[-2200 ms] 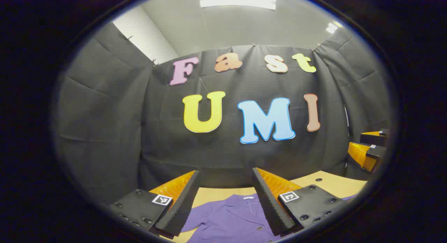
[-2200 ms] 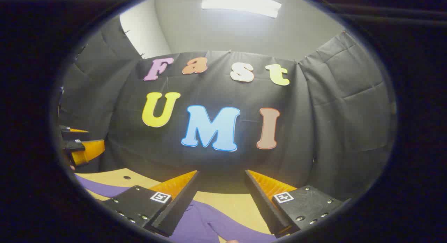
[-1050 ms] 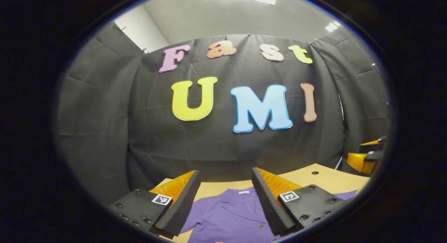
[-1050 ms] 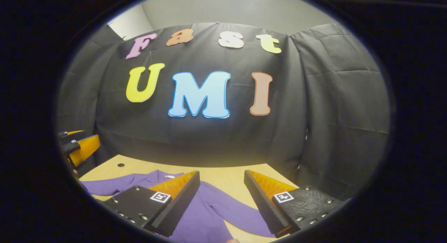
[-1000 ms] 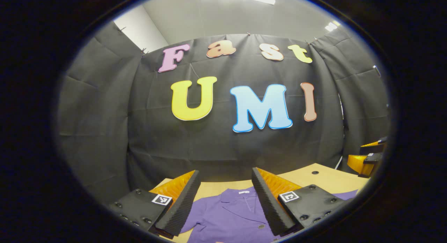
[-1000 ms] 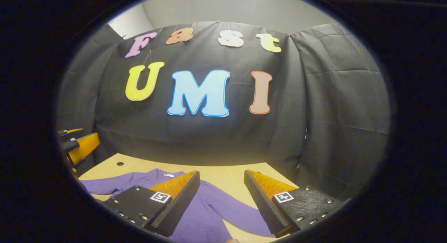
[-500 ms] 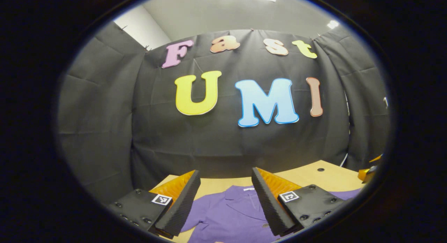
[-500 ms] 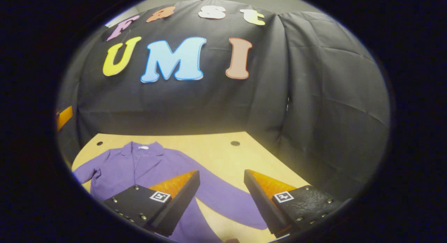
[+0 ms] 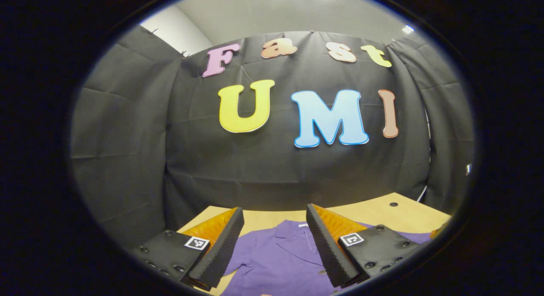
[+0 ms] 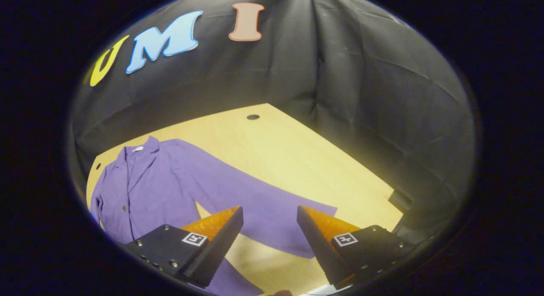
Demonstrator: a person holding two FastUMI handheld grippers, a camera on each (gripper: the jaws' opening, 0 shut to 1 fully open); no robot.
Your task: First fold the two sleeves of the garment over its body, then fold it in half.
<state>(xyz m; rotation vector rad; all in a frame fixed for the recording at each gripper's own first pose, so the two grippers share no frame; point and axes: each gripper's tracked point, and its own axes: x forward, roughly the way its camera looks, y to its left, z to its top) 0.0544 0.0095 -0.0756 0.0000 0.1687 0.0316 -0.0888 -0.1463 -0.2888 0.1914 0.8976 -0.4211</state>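
The right tongs are tipping down toward the pale wooden surface, where half a second ago they were looking far more at the booth's wall; the whole purple button-front garment is now coming into the right gripper view. Its long right sleeve is lying stretched out flat toward the surface's edge, with the cuff end sitting just beyond the gap between the released, empty tongs. This reads as the approach to the first sleeve fold, with no fold made yet.

The left tongs are barely shifting, hanging released and empty above the garment's collar, which is lying between their fingers in the left gripper view.

The garment is looking like thin, soft woven cloth, lying flat with shallow wrinkles, an open notched collar, a small white tag at the neck and a row of small dark buttons down the front. The surface is smooth and matte, with small round dark holes near its far edge. The inner faces of the fingers are showing a ribbed, foam-like texture.
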